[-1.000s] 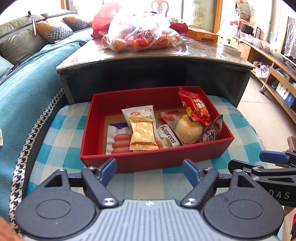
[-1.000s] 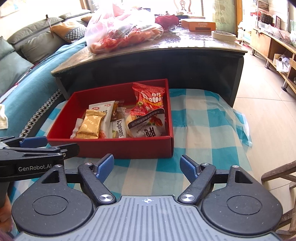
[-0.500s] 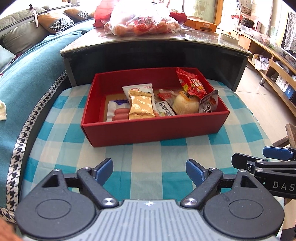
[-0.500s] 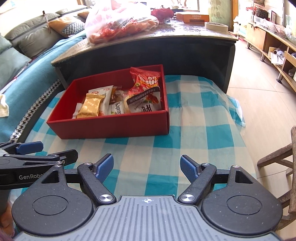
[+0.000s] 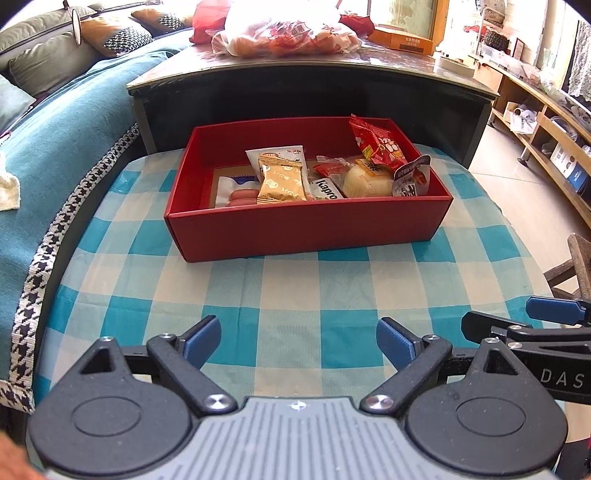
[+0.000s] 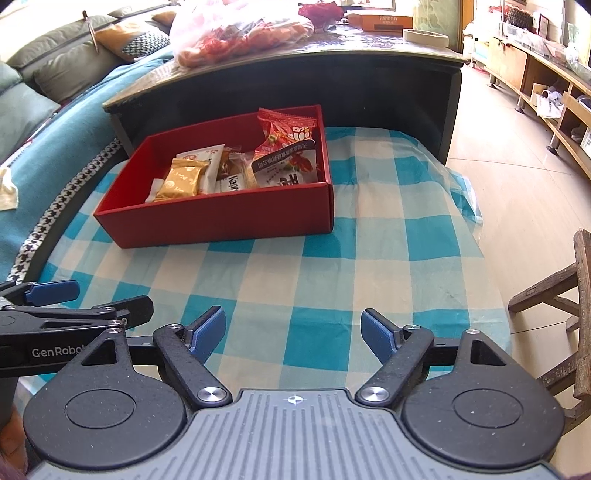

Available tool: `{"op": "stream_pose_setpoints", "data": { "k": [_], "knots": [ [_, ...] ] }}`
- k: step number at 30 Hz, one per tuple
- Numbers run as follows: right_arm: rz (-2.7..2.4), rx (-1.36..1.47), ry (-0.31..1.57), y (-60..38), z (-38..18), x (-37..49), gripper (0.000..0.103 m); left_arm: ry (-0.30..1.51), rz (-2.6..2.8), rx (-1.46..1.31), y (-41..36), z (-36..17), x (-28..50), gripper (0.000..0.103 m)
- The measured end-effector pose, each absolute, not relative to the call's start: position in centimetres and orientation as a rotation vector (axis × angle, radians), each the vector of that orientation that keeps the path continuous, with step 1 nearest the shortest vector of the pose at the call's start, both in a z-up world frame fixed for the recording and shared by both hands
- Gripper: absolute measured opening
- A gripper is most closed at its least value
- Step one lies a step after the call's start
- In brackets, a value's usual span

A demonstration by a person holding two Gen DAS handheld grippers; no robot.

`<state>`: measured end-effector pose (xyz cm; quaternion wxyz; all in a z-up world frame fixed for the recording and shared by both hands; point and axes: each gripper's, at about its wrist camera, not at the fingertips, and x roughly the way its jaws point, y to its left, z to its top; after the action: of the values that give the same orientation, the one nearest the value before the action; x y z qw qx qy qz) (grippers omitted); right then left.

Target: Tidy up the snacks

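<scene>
A red box (image 5: pixel 303 229) (image 6: pixel 229 221) stands on the blue-and-white checked cloth (image 5: pixel 295 295) (image 6: pixel 332 280). It holds several snacks: a gold packet (image 5: pixel 281 181) (image 6: pixel 181 180), a red packet (image 5: pixel 380 146) (image 6: pixel 288 134), a sausage pack (image 5: pixel 236 192), a round yellow bun (image 5: pixel 367 181) and a dark-labelled pouch (image 6: pixel 286 168). My left gripper (image 5: pixel 298 338) is open and empty, well back from the box. My right gripper (image 6: pixel 293 330) is open and empty too, beside the left one.
A dark coffee table (image 5: pixel 314 85) stands behind the box with a plastic bag of snacks (image 5: pixel 284 35) and an orange carton (image 5: pixel 402 38) on top. A teal sofa (image 5: pixel 48 147) lies left. A wooden stool (image 6: pixel 576 295) and tiled floor (image 6: pixel 517 184) are right.
Both grippers have pulled back from the red box, which now looks farther away with more checked cloth showing in front. Both stay open and empty.
</scene>
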<state>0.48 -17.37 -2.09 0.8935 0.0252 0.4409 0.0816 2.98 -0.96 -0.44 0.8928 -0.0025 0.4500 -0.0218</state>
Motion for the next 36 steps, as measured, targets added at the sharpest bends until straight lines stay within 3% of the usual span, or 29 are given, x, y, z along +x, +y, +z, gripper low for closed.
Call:
{"op": "stream_pose_setpoints", "data": {
  "k": [36],
  "knots": [
    [0.193,0.077,0.908,-17.5,-1.9,-0.6,0.085,0.918,-0.024,-0.022,-0.8,0.2,1.6,0.103]
  ]
}}
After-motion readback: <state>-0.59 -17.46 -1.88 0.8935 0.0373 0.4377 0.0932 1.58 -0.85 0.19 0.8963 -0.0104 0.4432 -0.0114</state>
